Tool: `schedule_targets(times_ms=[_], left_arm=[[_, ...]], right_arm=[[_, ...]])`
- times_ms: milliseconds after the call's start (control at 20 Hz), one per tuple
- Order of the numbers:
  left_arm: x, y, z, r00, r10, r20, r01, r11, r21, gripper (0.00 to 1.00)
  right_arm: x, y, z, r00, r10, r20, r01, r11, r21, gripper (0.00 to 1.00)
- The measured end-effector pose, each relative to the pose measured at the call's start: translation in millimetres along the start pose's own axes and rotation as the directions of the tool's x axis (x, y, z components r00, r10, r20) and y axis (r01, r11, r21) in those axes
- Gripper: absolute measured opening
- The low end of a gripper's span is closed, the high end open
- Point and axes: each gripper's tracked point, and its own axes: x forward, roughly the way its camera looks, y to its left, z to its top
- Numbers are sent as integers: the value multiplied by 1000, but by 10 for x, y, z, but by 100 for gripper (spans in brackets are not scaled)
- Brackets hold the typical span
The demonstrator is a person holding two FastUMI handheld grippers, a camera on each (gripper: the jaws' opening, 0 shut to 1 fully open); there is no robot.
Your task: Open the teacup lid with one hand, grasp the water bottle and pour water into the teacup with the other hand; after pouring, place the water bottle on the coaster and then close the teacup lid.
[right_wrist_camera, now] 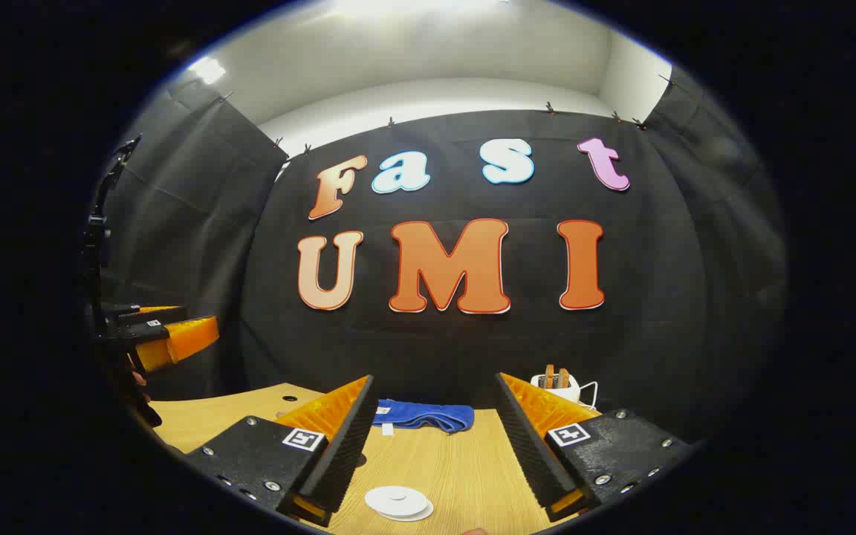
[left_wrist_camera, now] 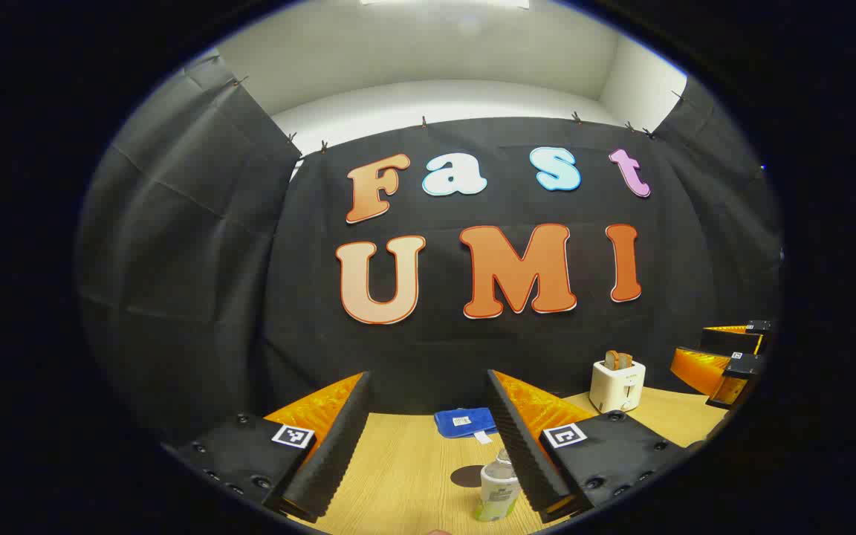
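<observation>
while both your grippers hover high with jaws spread and empty, the water bottle stands below your left gripper, near a dark disc, possibly the coaster; the white lid lies under your right gripper, likely ready for lifting.

We're in a staged recording booth: black cloth clipped up as walls, wooden table, and a toaster with a blue towel as props.
</observation>
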Motion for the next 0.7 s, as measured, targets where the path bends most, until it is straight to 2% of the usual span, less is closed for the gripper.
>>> schedule_targets(times_ms=[400,700], left_arm=[[-29,-42,-27,1000,-10,1,10,1000,-10,96],[-35,-142,-64,1000,-29,6,28,999,33,96]], right_arm=[[-5,62,-68,1000,23,-19,-23,1000,-8,94],[12,19,-90,1000,14,-2,-14,1000,-18,94]])
